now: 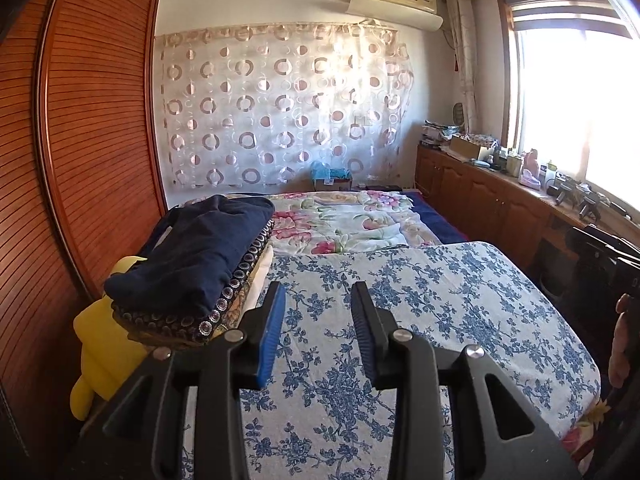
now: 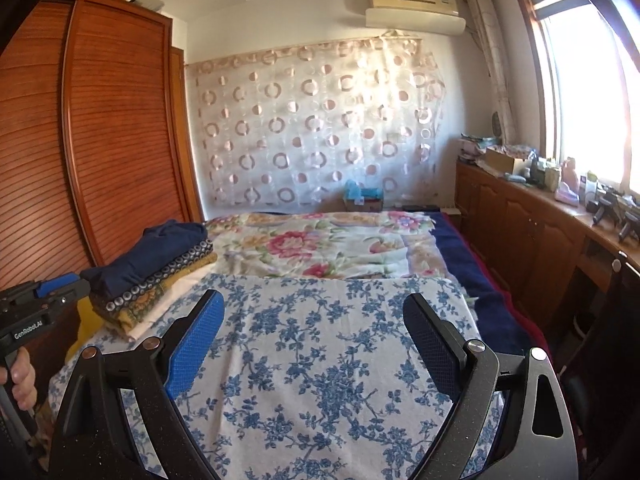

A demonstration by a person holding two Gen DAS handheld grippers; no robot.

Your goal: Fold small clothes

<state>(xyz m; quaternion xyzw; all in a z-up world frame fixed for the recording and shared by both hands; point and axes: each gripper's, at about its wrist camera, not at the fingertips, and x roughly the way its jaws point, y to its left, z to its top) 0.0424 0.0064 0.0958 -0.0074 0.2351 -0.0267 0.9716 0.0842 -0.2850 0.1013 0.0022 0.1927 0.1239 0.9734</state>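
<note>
A stack of folded clothes [image 1: 192, 268] lies at the bed's left edge, a navy garment on top, patterned and white ones beneath; it also shows in the right wrist view [image 2: 160, 272]. My left gripper [image 1: 318, 292] is open and empty, held above the blue-flowered sheet [image 1: 420, 312], just right of the stack. My right gripper [image 2: 312, 308] is wide open and empty above the same sheet [image 2: 320, 360]. The left gripper's body [image 2: 36, 312] shows at the right wrist view's left edge.
A louvred wooden wardrobe [image 1: 92, 128] stands left of the bed. A pink-flowered quilt [image 1: 352, 216] lies at the far end. A yellow item [image 1: 100, 344] sits under the stack. A wooden cabinet [image 1: 500, 196] with clutter runs under the window on the right.
</note>
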